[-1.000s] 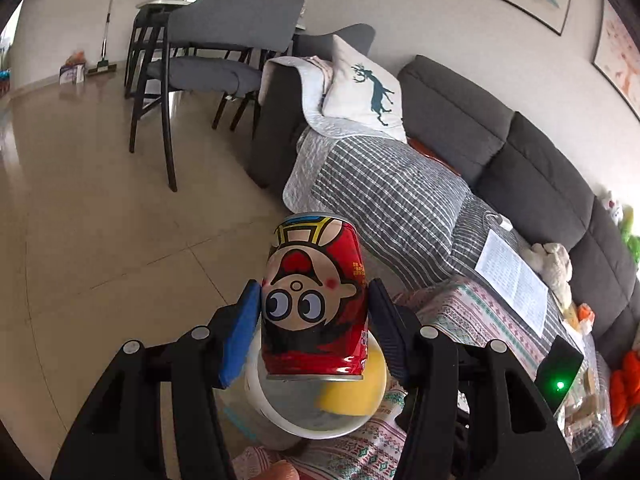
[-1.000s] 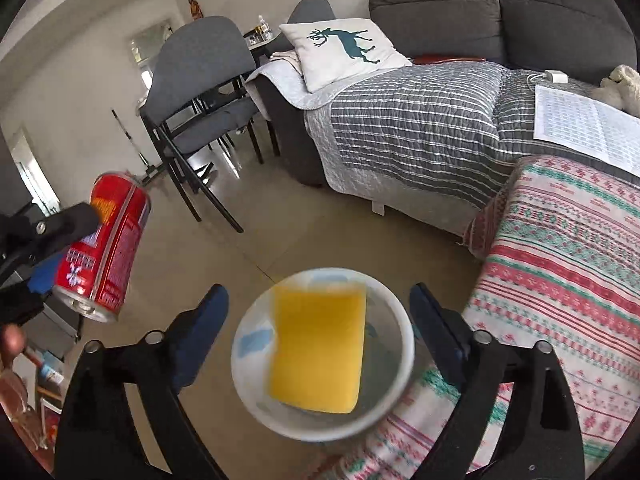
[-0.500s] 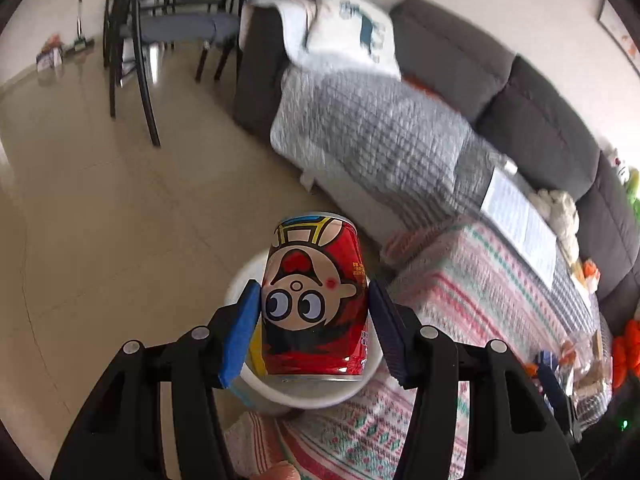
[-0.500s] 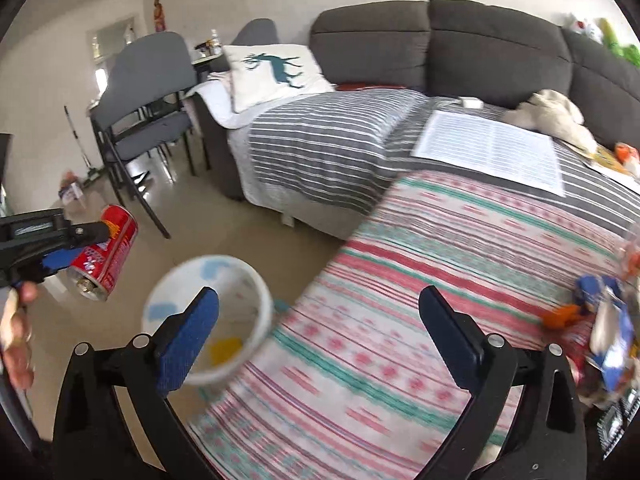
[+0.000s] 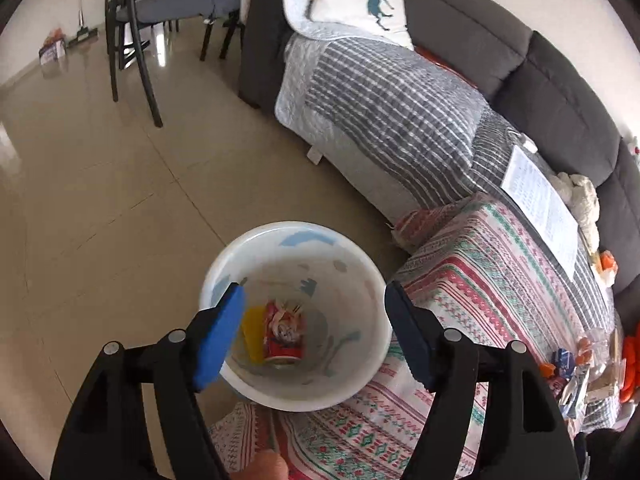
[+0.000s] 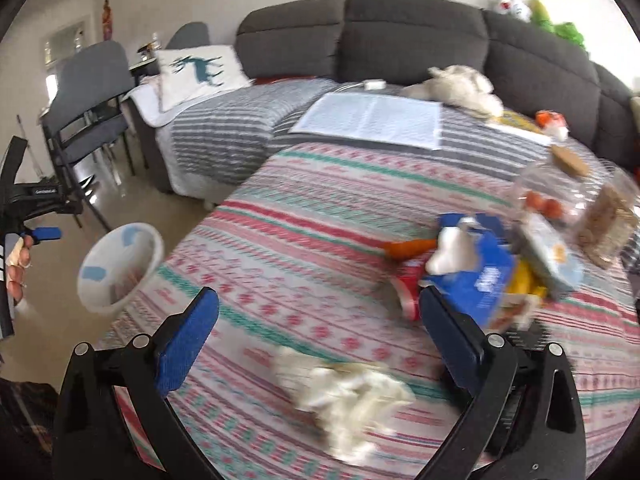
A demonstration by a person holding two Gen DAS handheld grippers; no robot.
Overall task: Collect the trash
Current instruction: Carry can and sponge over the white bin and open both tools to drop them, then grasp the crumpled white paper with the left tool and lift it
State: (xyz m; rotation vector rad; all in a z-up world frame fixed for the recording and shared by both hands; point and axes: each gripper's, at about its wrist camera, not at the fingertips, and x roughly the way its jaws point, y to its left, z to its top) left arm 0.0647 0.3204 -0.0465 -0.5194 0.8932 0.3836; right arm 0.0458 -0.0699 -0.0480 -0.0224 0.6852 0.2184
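My left gripper is open and empty above a white bin that stands on the floor beside the table. A red cartoon can and a yellow sponge lie at the bin's bottom. My right gripper is open and empty over the patterned tablecloth. A crumpled white tissue lies just ahead between its fingers. A blue box, wrappers and an orange item are piled to the right. The bin also shows in the right wrist view.
A grey sofa with a striped blanket, a deer pillow, a printed sheet and a plush toy lies behind the table. Grey chairs stand on the tiled floor at far left.
My left gripper opened and the red can dropped into the bin. My right gripper swung right from the bin to the table, over the tissue.
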